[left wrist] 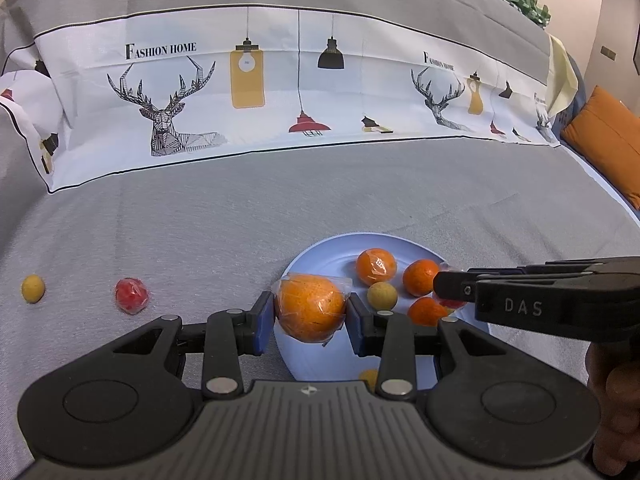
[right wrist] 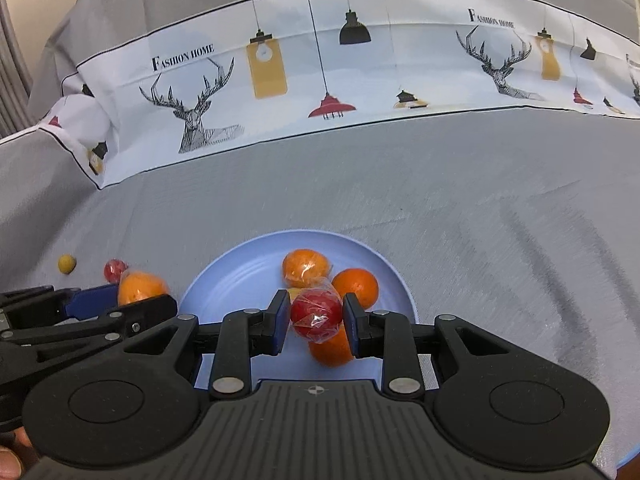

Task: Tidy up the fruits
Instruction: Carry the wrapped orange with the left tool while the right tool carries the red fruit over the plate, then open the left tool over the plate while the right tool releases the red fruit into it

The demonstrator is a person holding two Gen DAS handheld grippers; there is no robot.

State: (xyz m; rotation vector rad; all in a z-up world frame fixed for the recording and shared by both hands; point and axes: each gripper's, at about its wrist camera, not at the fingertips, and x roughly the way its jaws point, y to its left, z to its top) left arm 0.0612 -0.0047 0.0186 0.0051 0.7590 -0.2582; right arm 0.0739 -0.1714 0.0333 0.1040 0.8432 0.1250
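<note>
My left gripper (left wrist: 310,314) is shut on a large wrapped orange (left wrist: 310,310), held over the near left edge of the light blue plate (left wrist: 320,256). On that plate lie a wrapped orange (left wrist: 376,266), two bare oranges (left wrist: 420,282) and a small yellow fruit (left wrist: 382,295). My right gripper (right wrist: 316,318) is shut on a wrapped red fruit (right wrist: 316,314) above the plate (right wrist: 240,276), over an orange (right wrist: 332,346). A second red fruit (left wrist: 132,295) and a yellow fruit (left wrist: 33,288) lie on the grey cloth to the left.
A grey cloth (left wrist: 200,220) covers the surface, with a white printed band (left wrist: 280,88) of deer and lamps across the back. An orange cushion (left wrist: 604,140) sits at the far right. A hand (left wrist: 612,400) holds the right gripper's handle.
</note>
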